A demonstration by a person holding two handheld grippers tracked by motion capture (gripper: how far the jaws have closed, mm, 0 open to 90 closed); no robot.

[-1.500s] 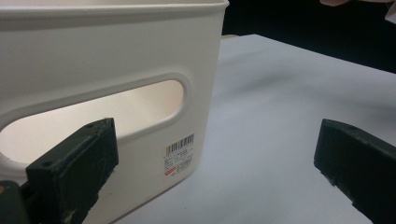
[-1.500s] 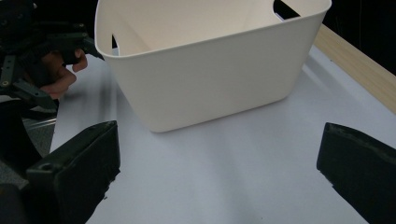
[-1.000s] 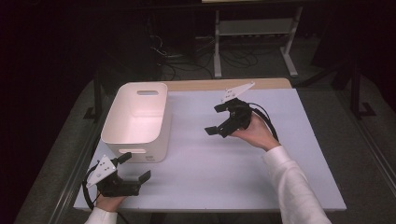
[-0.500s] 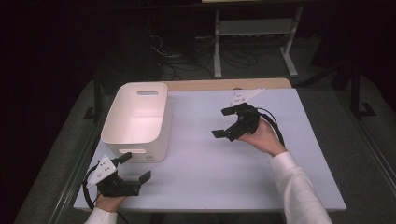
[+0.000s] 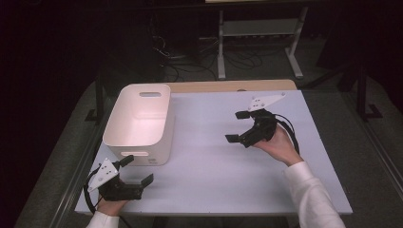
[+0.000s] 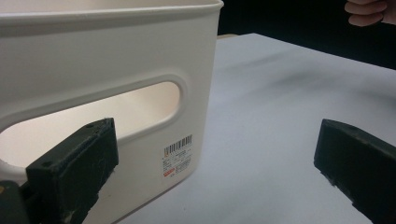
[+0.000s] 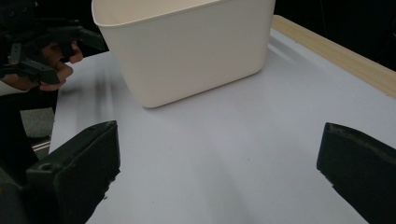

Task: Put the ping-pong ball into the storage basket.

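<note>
Bin [image 5: 138, 121]: white plastic, counter's [image 5: 214, 180] left side; looks empty, so prob. light, stiff, slick-walled.
Grip: I'd pinch rim or handle slot [image 6: 88, 119].
Left tool [image 5: 137, 172]: mine, wide open, nothing held, just beside bin's near end.
Right tool [image 5: 237, 126]: wide open, empty, well apart.

The white bin [image 6: 107, 60] got chopped off at the top and left edges in the left gripper view, so its far walls and inside were out of sight. The barcode sticker [image 6: 177, 158] on it was too small to read. In the high view the person's right sleeve [image 5: 313, 199] ran off the bottom edge. The other hand [image 6: 369, 11] was cut by the top right corner, just fingertips.
</note>
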